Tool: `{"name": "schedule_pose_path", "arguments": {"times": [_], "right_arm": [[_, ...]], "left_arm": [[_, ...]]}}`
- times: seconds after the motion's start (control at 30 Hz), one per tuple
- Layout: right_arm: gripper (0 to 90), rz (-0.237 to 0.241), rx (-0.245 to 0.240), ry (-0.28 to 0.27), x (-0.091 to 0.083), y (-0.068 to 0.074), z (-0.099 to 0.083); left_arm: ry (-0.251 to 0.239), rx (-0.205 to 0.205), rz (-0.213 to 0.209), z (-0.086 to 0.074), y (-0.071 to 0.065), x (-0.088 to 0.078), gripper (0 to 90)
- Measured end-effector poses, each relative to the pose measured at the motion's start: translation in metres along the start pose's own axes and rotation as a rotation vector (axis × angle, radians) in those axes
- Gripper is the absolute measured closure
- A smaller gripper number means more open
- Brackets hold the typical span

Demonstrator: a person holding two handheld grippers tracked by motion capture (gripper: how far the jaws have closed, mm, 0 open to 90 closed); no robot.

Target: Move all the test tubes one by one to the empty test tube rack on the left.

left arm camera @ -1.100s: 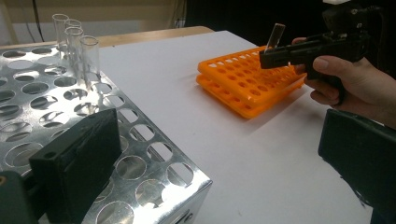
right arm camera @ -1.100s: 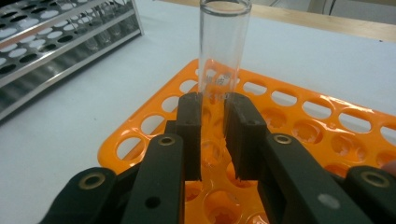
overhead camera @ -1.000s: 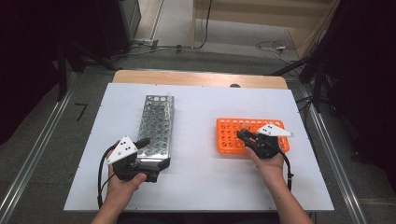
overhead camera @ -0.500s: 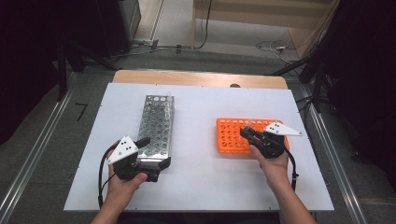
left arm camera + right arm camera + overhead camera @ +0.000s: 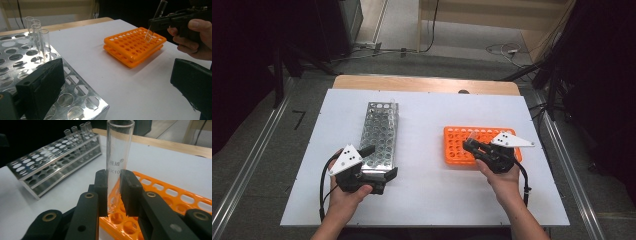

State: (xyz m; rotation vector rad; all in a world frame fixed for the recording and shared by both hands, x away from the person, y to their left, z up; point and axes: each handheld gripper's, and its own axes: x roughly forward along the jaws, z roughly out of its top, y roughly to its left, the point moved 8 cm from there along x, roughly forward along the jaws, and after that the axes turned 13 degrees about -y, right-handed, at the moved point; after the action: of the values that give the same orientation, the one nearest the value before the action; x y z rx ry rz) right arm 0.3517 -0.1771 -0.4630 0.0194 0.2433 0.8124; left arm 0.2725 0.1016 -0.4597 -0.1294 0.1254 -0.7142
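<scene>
On your surface the metal rack lies to the left and the plastic rack to the right, well apart. Test tubes stand in the metal rack's far end. Your right claw holds one tube upright just above the plastic rack.

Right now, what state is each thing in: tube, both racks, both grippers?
Glass test tube: clamped upright, its bottom just above the orange rack's holes.
Orange rack: flat on the table, no tubes standing in it.
Metal rack: a few empty tubes at its far end.
Right gripper: jaws shut on the tube.
Left gripper: jaws open astride the metal rack's near end.
</scene>
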Motion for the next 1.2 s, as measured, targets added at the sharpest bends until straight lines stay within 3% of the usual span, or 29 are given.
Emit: {"name": "schedule_pose_path", "arguments": {"times": [0.5,0.97,1.2], "right_arm": [[74.1,0.143,-0.043,0.037,0.008,0.051,-0.001],[74.0,0.238,-0.075,0.069,0.015,0.089,-0.006],[74.1,0.28,-0.096,0.089,0.018,0.106,-0.012]], "left_arm": [[-0.01,0.009,-0.029,0.007,-0.011,0.006,0.0],[-0.011,0.017,-0.08,0.01,-0.028,0.014,0.0],[-0.015,0.001,-0.117,0.012,-0.038,0.017,0.2]]}}
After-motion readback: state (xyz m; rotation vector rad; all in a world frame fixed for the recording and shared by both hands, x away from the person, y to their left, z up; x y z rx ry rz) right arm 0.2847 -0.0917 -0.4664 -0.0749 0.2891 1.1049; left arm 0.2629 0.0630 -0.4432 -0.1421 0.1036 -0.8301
